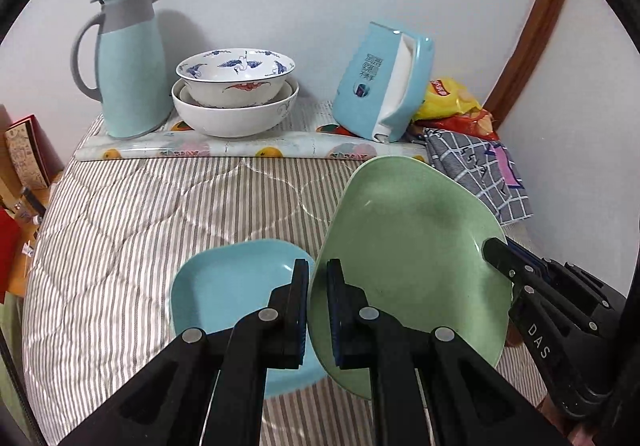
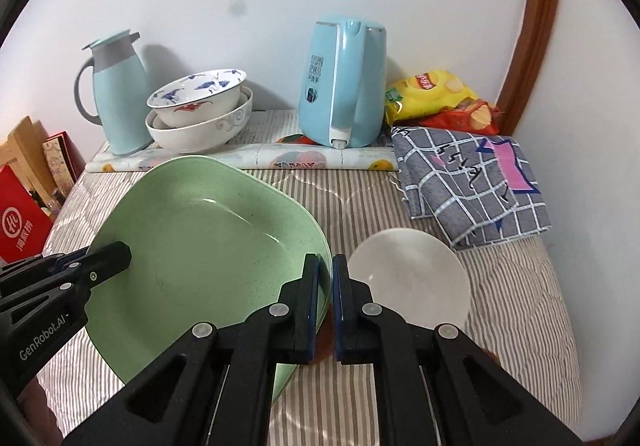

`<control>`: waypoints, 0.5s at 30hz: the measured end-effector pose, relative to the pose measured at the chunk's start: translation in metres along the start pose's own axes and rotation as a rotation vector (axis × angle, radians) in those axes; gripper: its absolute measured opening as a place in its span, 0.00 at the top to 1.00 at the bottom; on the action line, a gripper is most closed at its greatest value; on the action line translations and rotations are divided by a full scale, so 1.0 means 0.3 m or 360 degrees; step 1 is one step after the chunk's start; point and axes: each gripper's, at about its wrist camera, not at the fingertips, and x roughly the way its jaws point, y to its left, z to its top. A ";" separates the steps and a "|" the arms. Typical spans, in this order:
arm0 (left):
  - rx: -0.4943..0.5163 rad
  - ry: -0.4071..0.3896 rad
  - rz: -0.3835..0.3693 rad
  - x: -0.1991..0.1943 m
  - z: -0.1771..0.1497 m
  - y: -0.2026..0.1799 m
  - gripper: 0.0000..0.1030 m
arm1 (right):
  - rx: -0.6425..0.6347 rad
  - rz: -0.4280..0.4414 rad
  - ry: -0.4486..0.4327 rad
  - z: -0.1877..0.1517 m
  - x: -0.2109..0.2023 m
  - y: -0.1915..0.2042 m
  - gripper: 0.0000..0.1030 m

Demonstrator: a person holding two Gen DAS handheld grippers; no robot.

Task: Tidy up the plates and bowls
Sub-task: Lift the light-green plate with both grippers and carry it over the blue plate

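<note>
A green squarish plate (image 1: 408, 238) (image 2: 200, 246) hangs tilted above the striped quilt, held at two opposite rims. My left gripper (image 1: 318, 270) (image 2: 124, 252) is shut on its left rim. Its right rim sits clamped in my right gripper (image 2: 326, 266) (image 1: 490, 250). Under the left gripper a light blue plate (image 1: 232, 286) lies on the quilt. A white round plate (image 2: 412, 278) lies to the right of the green one. At the back, a blue-patterned bowl sits stacked in white bowls (image 1: 236, 86) (image 2: 200, 106).
Along the back wall stand a pale blue jug (image 1: 128, 66) (image 2: 116, 94) and a tilted blue kettle (image 1: 384, 82) (image 2: 344, 86). Snack bags (image 2: 436, 90) and a folded checked cloth (image 2: 468, 186) fill the back right corner. Boxes (image 2: 20, 214) stand off the left edge.
</note>
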 end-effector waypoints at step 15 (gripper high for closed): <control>0.0011 -0.0065 0.0003 -0.158 -0.102 -0.020 0.91 | 0.0037 0.0015 -0.0075 -0.100 -0.169 0.005 0.94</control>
